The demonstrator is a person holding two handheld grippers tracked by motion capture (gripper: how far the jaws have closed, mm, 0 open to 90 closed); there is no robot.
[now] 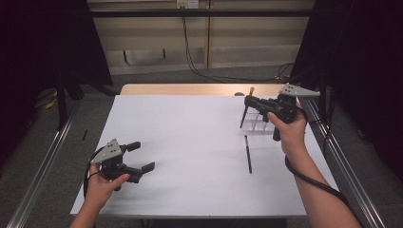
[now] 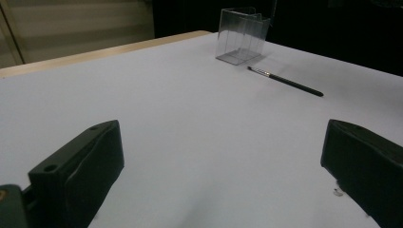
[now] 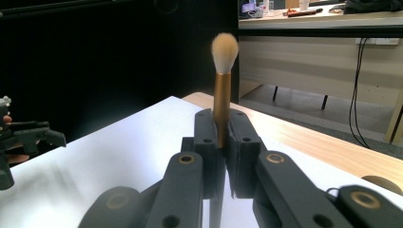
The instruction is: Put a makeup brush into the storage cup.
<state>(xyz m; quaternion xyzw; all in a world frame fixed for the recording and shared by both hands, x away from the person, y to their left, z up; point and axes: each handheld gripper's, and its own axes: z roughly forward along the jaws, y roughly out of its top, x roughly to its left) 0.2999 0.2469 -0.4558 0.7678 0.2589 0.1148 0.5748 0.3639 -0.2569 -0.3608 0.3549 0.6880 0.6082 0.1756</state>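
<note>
My right hand-held gripper (image 3: 222, 142) is clamped tight on the gold ferrule of a makeup brush (image 3: 222, 90), bristles standing up above the jaws, over the clear box (image 1: 259, 121) at the tabletop's (image 1: 190, 156) far right. My left hand-held gripper (image 1: 140, 156) hangs wide open and empty, well apart, near the front left.

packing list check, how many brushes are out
2. A thin black brush lies flat on the white table; a gold-handled brush stands upright in the right gripper, by the clear box.

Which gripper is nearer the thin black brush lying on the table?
Right. The right gripper is just beyond the thin black brush, holding a makeup brush; the left gripper sits far across the table.
</note>
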